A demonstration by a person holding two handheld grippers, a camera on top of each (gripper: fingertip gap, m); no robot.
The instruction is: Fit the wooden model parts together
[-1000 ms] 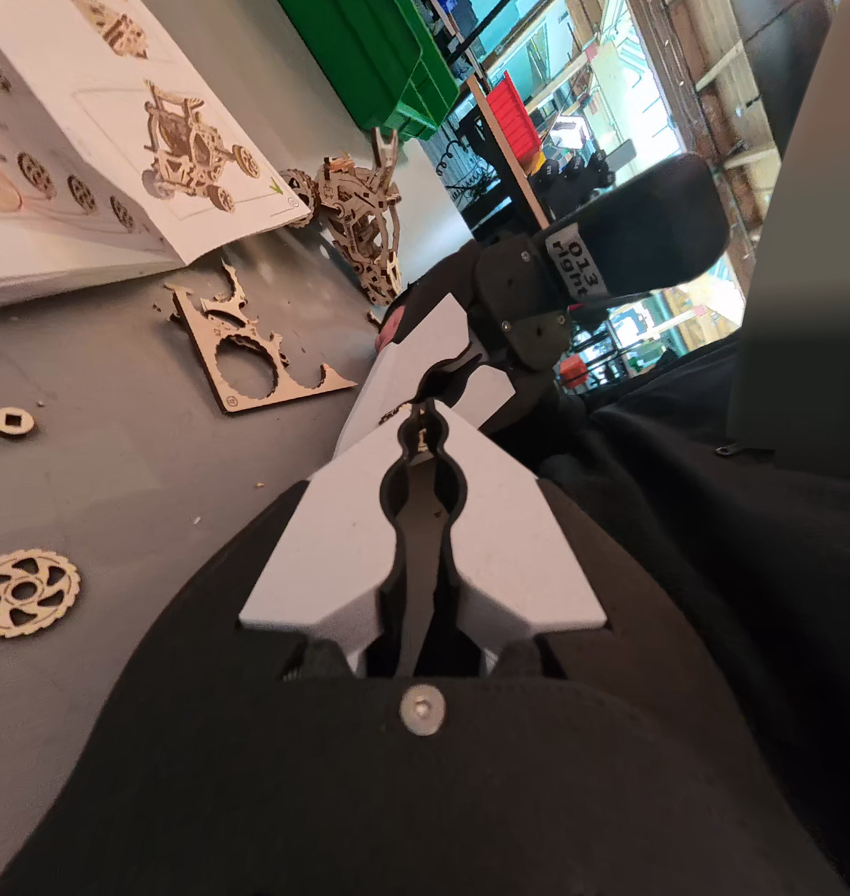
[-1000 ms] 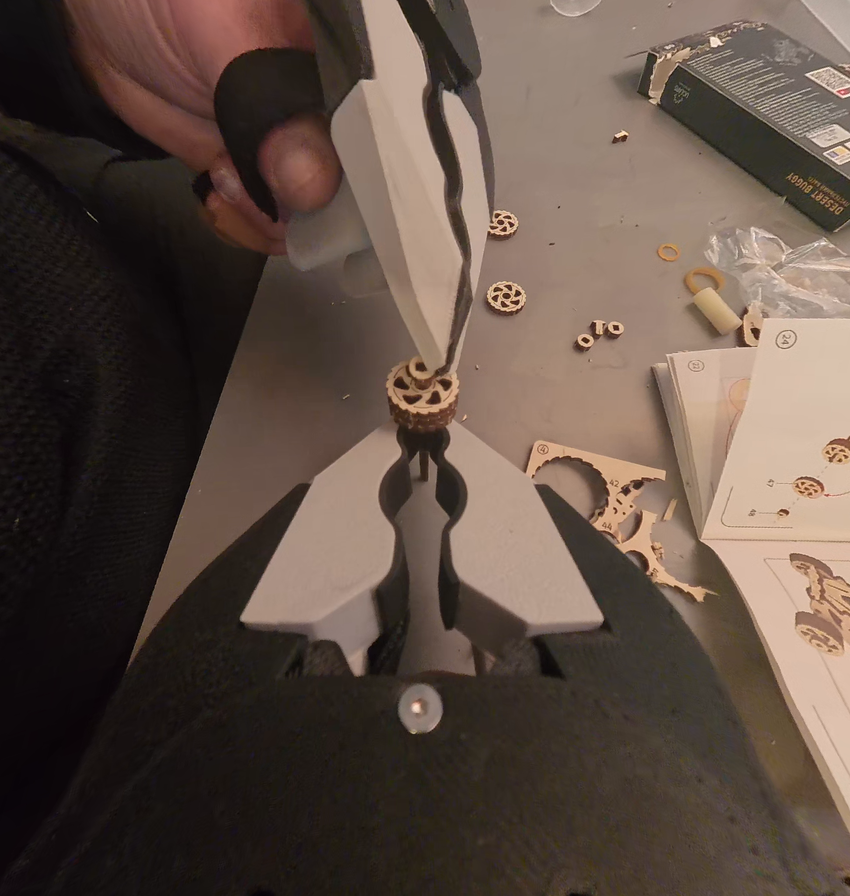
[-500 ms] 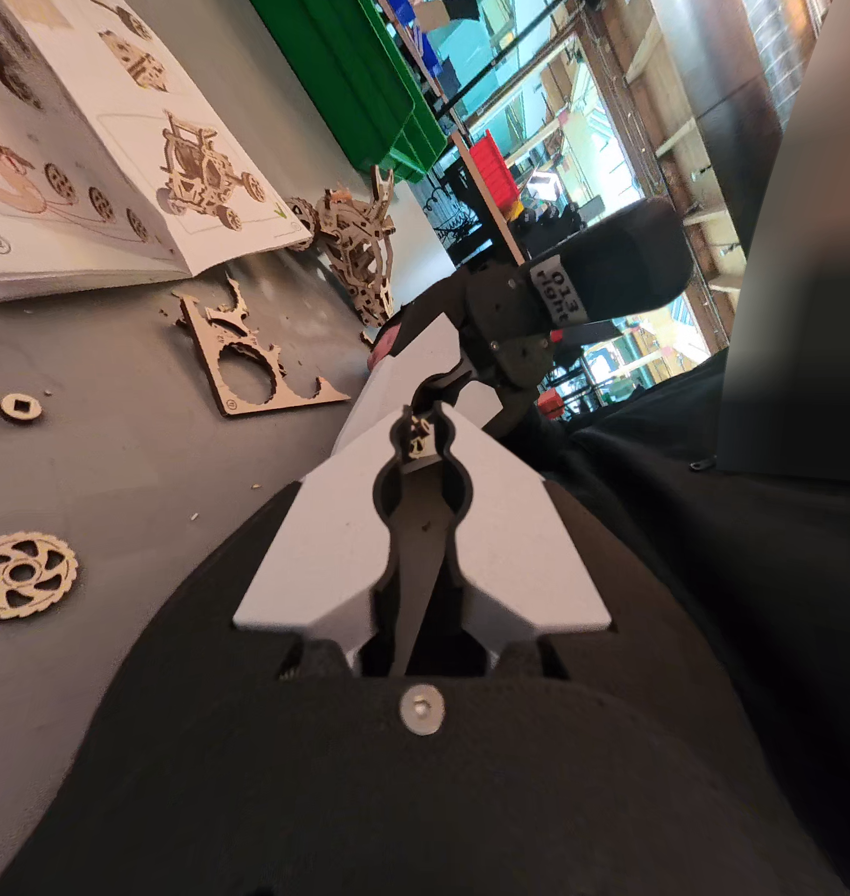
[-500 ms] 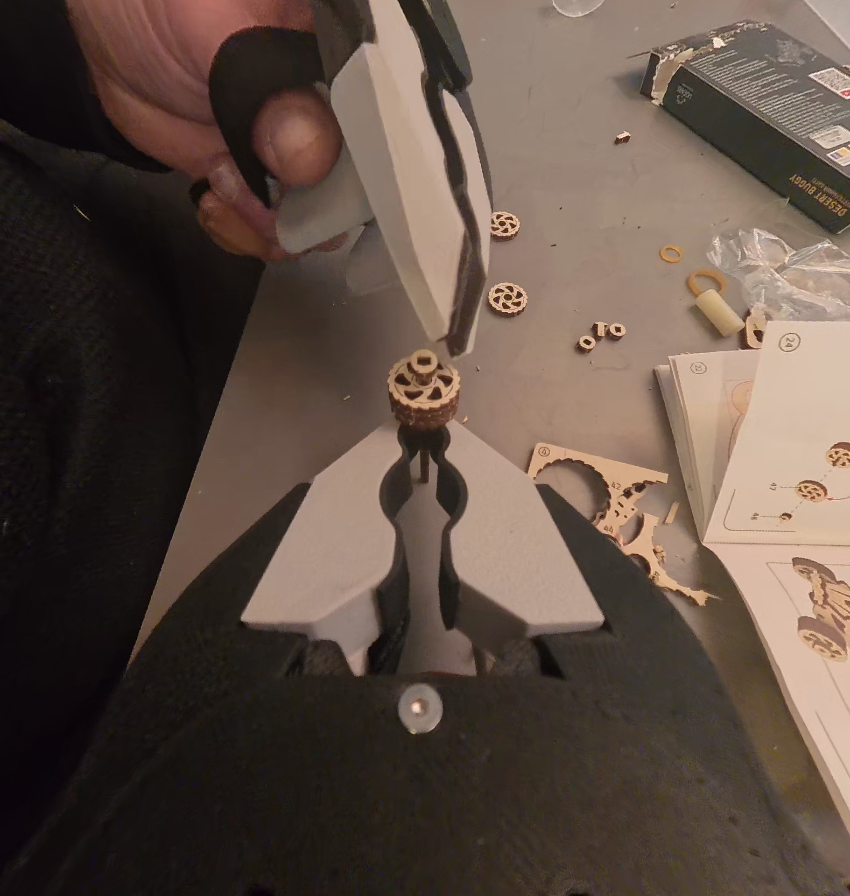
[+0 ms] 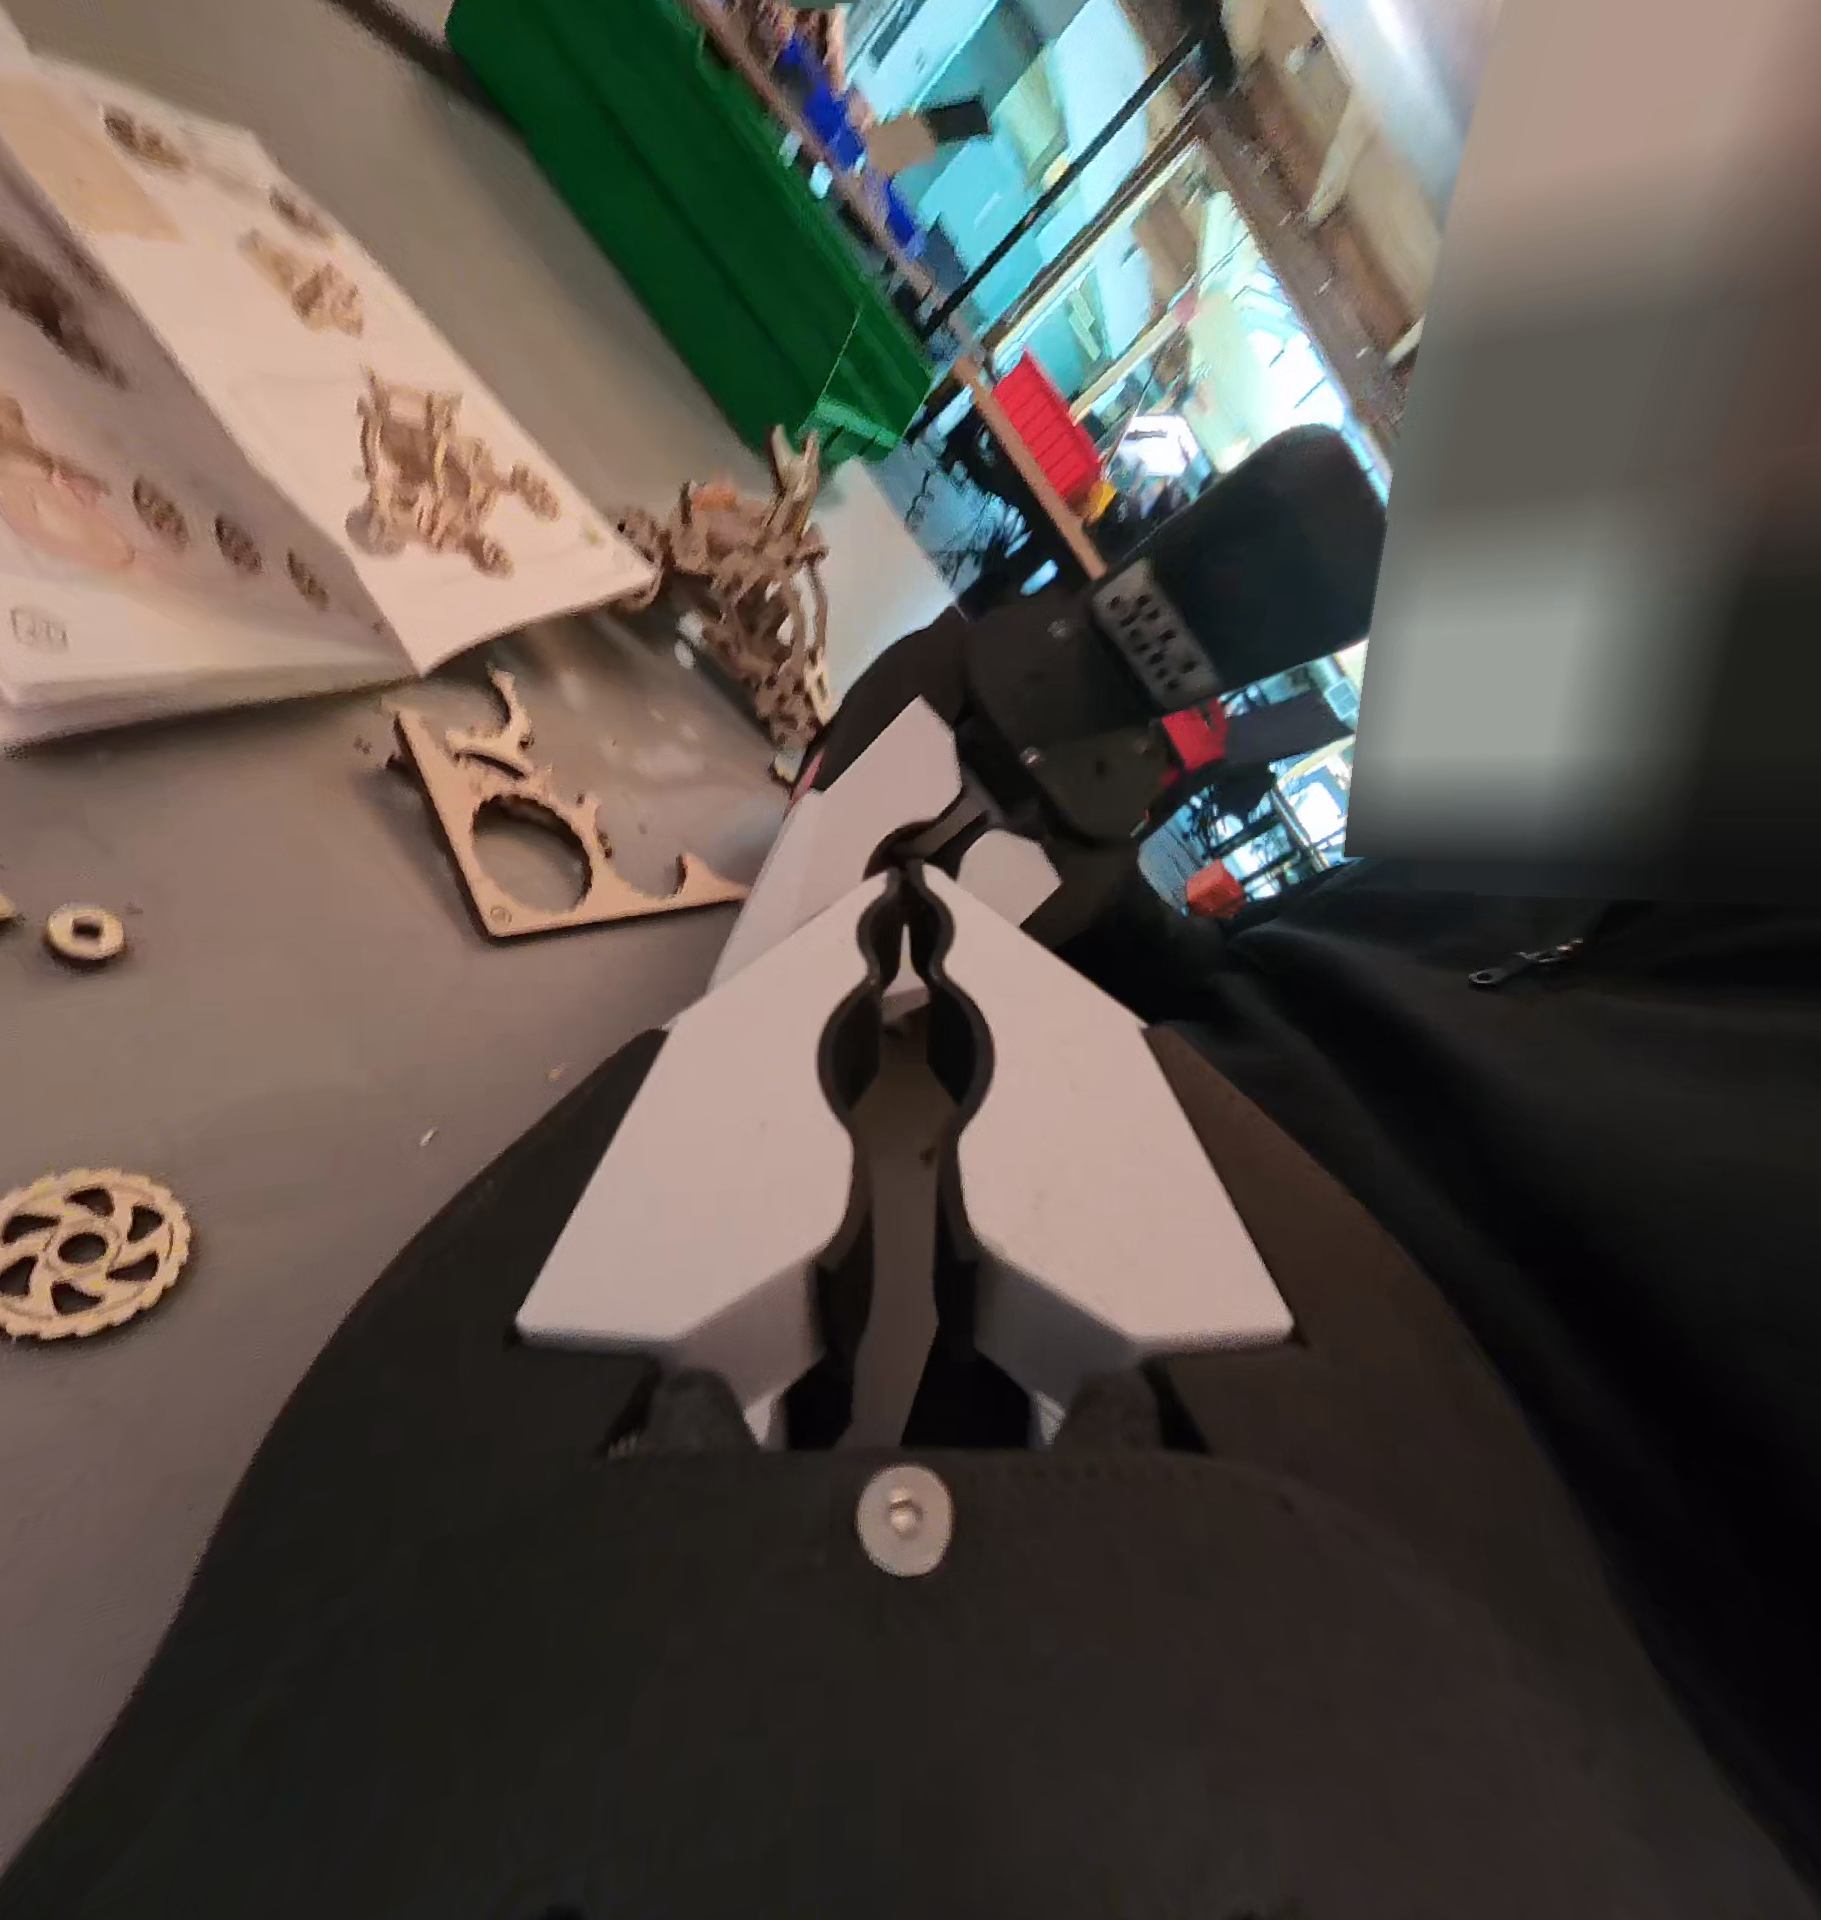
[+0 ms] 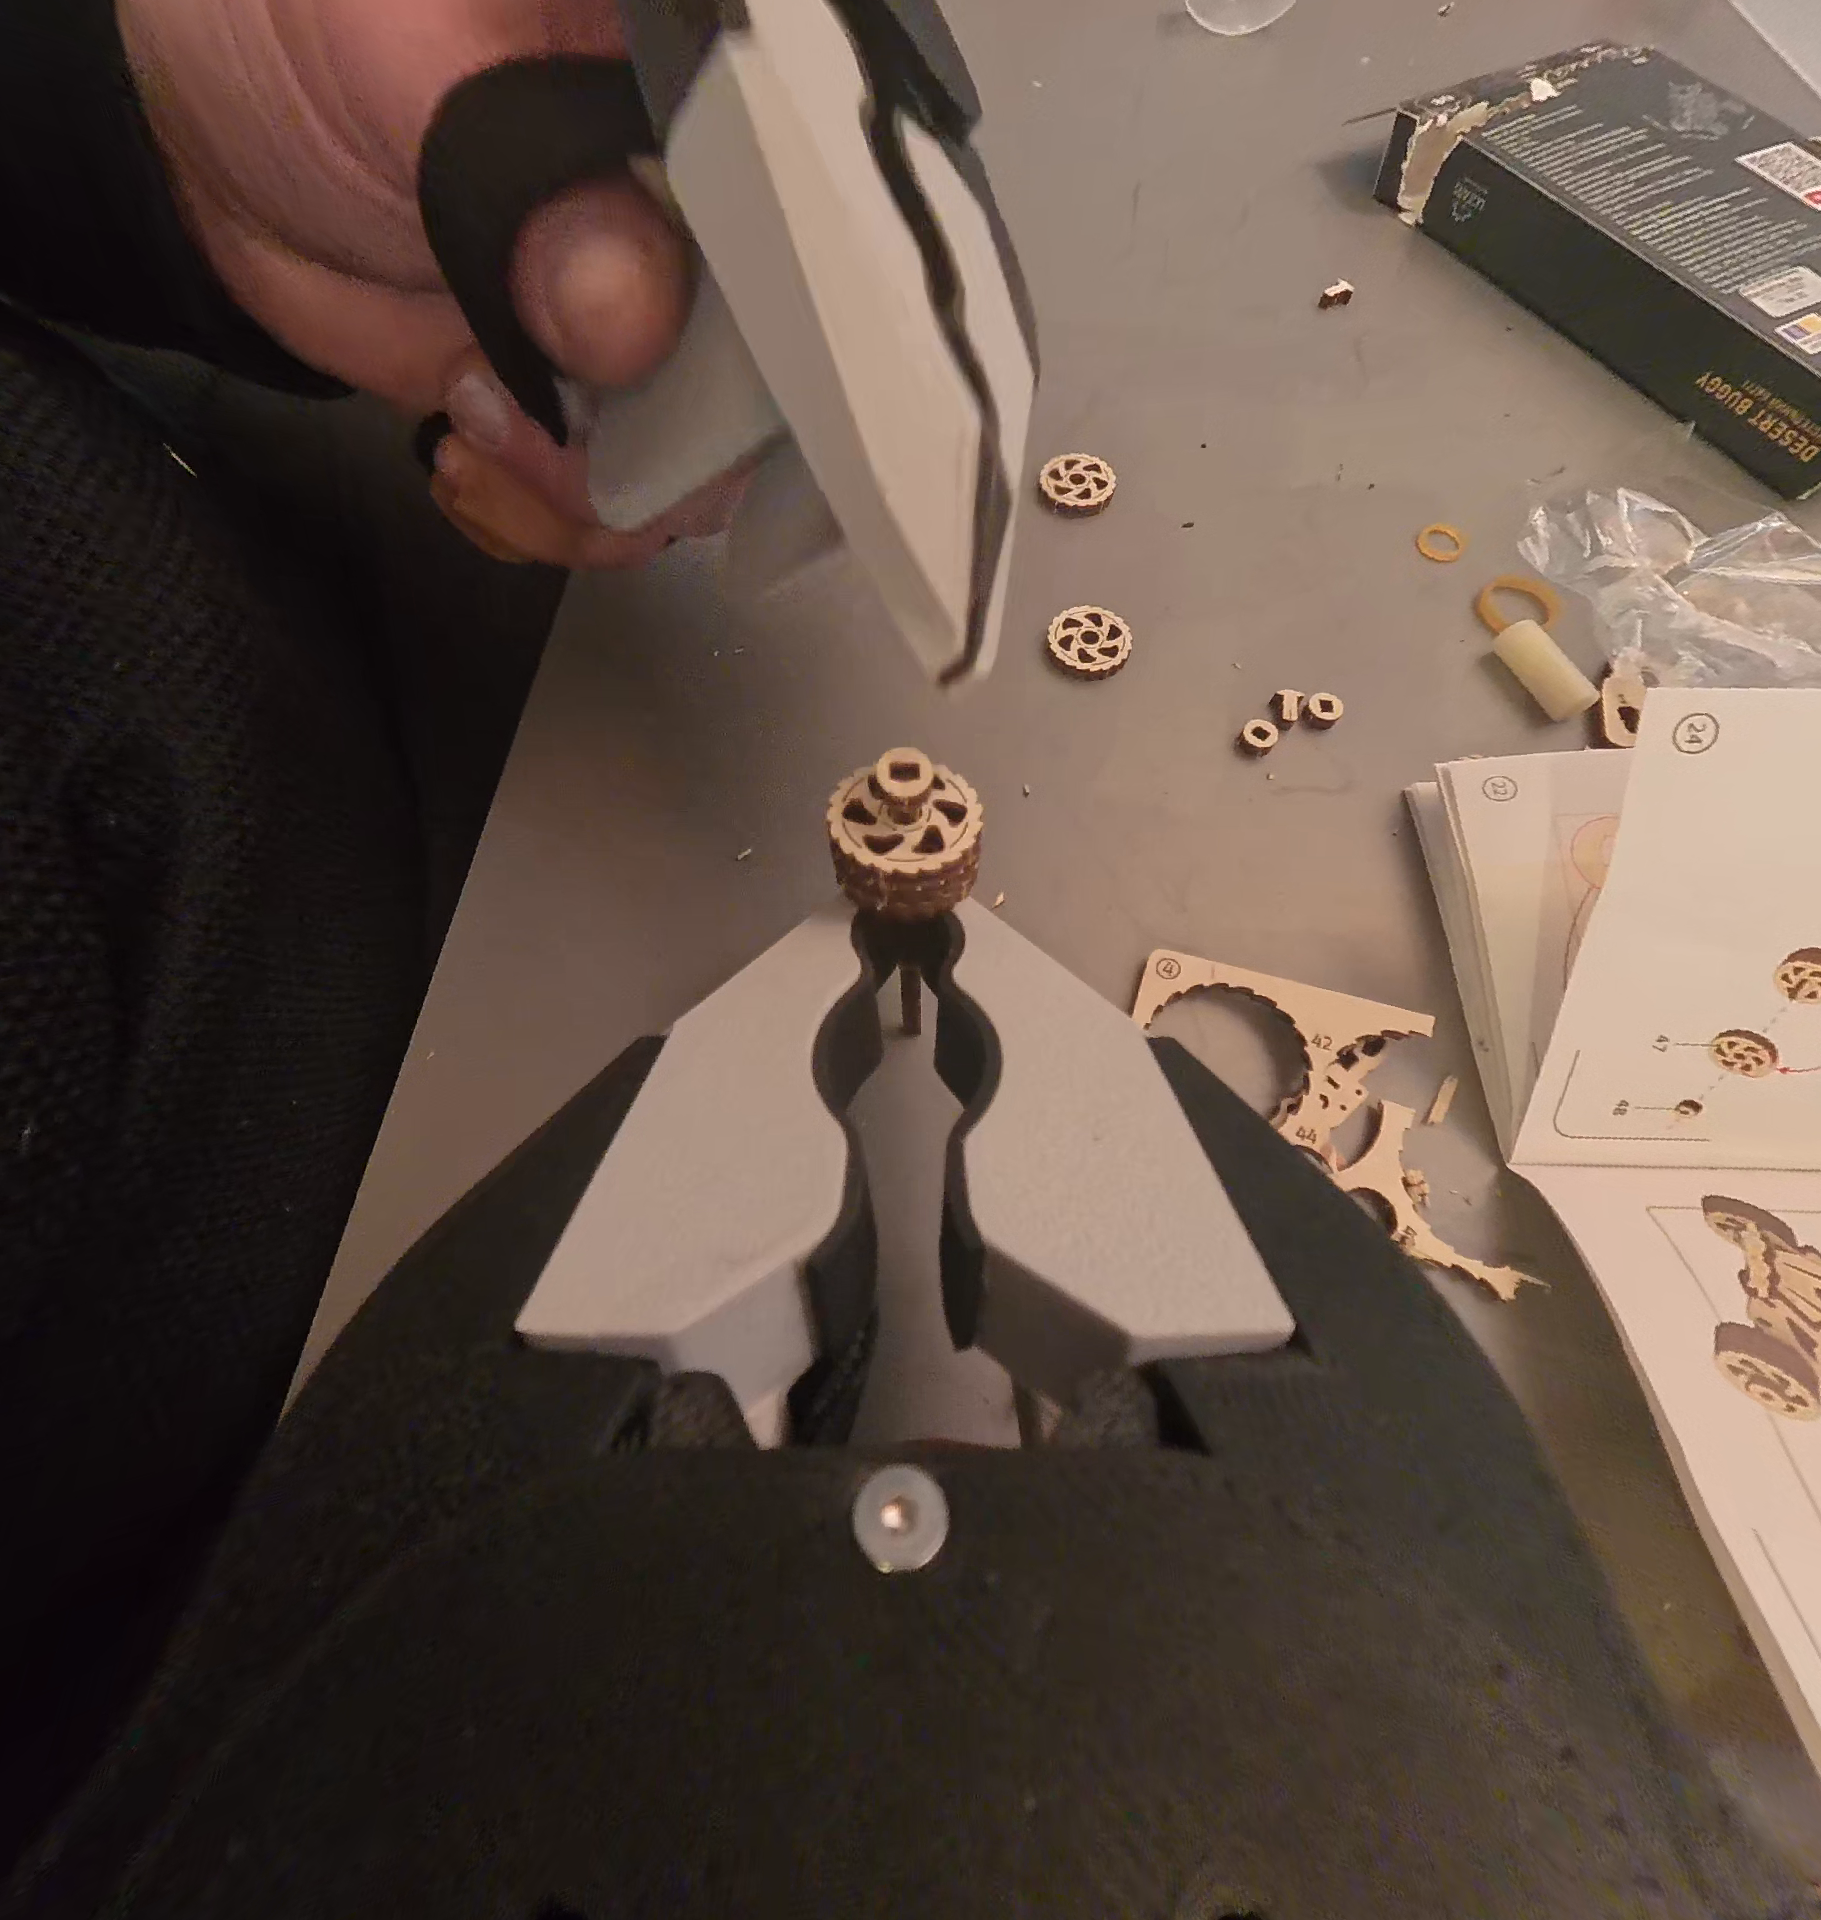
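Right wrist view: wheel on axle at tip of right claw, over bench edge; left claw above, apart from wheel. Two loose gears behind on bench; cut-out sheet right of claw; open booklet farther right; box at far right rear.

Two grippers are in view: the right gripper and the left gripper. One stacked wooden wheel stands on an axle. Two loose flat gear wheels lie on the surface, and three small wooden washers sit near them. There is one punched-out wooden sheet, one dark box, one plastic bag, two rubber rings, and one part-built model.
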